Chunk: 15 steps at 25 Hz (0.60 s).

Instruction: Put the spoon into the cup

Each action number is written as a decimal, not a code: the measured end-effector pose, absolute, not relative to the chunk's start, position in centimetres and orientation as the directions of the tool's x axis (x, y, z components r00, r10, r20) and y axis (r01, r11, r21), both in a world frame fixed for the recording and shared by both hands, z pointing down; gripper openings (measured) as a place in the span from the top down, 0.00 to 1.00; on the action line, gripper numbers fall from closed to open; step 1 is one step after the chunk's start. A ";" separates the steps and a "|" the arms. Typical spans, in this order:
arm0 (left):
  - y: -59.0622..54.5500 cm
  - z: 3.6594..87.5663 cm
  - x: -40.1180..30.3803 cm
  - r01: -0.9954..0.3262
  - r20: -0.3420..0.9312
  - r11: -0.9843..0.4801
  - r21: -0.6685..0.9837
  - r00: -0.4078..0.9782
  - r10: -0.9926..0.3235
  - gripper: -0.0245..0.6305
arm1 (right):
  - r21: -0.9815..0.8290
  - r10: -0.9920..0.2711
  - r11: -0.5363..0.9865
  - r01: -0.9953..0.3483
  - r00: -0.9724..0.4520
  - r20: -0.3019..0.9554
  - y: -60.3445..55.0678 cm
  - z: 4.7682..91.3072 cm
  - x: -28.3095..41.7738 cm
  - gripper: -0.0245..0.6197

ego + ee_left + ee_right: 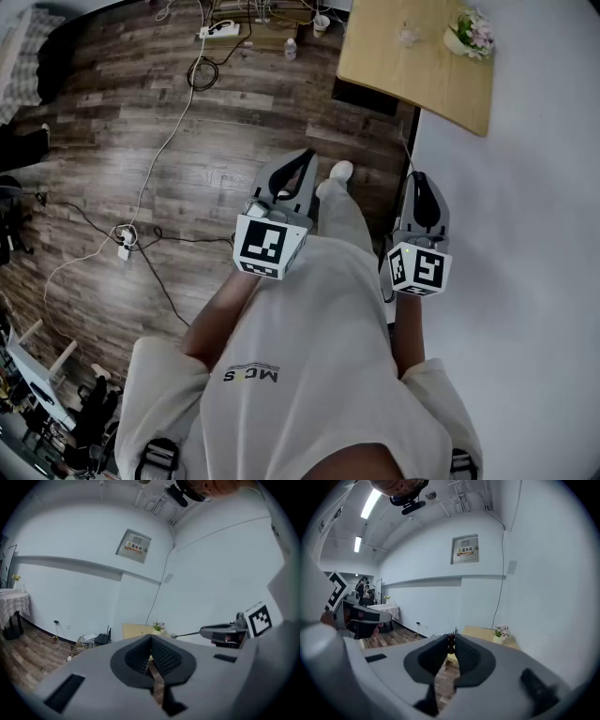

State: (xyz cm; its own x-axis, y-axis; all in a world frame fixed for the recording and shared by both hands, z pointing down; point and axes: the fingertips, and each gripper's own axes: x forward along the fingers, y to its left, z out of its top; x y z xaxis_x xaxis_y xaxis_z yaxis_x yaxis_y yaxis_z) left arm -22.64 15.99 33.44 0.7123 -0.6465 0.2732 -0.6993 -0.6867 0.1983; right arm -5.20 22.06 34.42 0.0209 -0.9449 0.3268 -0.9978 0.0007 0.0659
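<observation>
The wooden floor (141,112) fills most of the head view, with cables lying across it, and a white wall (534,234) stands along the right side. The person (309,366), in a light shirt, stands beside this wall and holds both grippers in front of the body, well apart from the tabletop (412,80). This wooden tabletop is in the far corner, against the wall.

The left gripper (302,159) points forward over the floor. In the left gripper view its fingers are together at the tips and nothing is between them. The right gripper (417,180) is held near the wall. Its fingers are closed on the spoon (187,633). The left gripper view shows the spoon as a thin grey rod with a small rounded end, which sticks out forward from the fingertips. In the right gripper view only a small dark piece shows at the closed tips.

On the tabletop a pot with flowers (466,36) stands near the wall. Beside it stands a small clear thing (408,37) which may be the cup; it is too small to tell for sure. The spoon is in the air, far from it.
</observation>
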 end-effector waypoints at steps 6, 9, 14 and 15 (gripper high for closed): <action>22.4 32.3 -22.3 -0.731 0.291 -0.665 0.153 0.676 -0.677 0.95 | 0.018 -0.950 0.047 -0.999 -0.039 0.309 27.9 33.5 -4.0 0.87; 25.0 32.5 -20.3 -0.735 0.324 -0.668 0.119 0.664 -0.674 0.95 | -0.018 -0.948 0.079 -0.997 -0.081 0.308 30.5 34.1 -2.9 0.87; 28.7 32.3 -15.8 -0.751 0.344 -0.654 0.096 0.641 -0.686 0.95 | -0.046 -0.948 0.121 -0.992 -0.129 0.290 34.4 34.6 0.2 0.87; 29.1 32.2 -14.9 -0.753 0.341 -0.652 0.089 0.638 -0.690 0.95 | -0.052 -0.950 0.124 -0.991 -0.134 0.283 34.9 34.4 0.9 0.87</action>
